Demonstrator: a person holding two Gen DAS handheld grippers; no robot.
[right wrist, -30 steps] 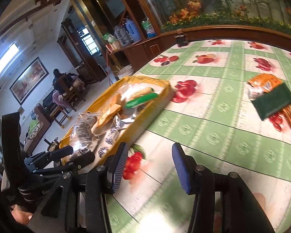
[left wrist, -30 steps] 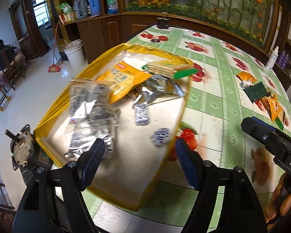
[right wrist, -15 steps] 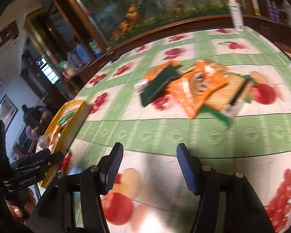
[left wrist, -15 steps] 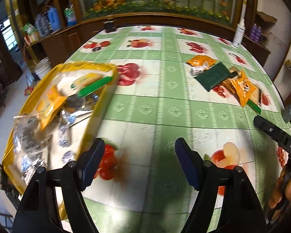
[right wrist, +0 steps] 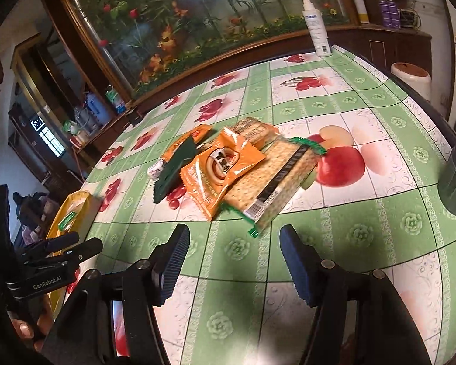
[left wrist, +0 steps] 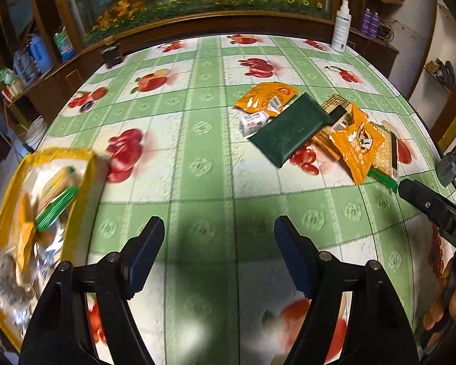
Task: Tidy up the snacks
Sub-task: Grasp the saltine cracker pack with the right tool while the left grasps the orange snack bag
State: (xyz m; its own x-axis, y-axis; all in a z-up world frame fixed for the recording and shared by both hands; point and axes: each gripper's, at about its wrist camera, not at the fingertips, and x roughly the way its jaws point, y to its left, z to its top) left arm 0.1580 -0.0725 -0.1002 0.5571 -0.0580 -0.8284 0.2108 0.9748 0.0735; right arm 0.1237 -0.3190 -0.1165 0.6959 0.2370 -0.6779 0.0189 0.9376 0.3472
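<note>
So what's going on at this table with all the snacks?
A person holds a two-finger gripper in each hand and is sorting snacks. Several already lie in the yellow tray at the table's edge. Both the left gripper and right gripper are empty, jaws apart, facing the pile of packets left on the tablecloth.

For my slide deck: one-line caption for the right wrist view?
Open right gripper faces a pile of snack packets on the fruit-print tablecloth.
</note>
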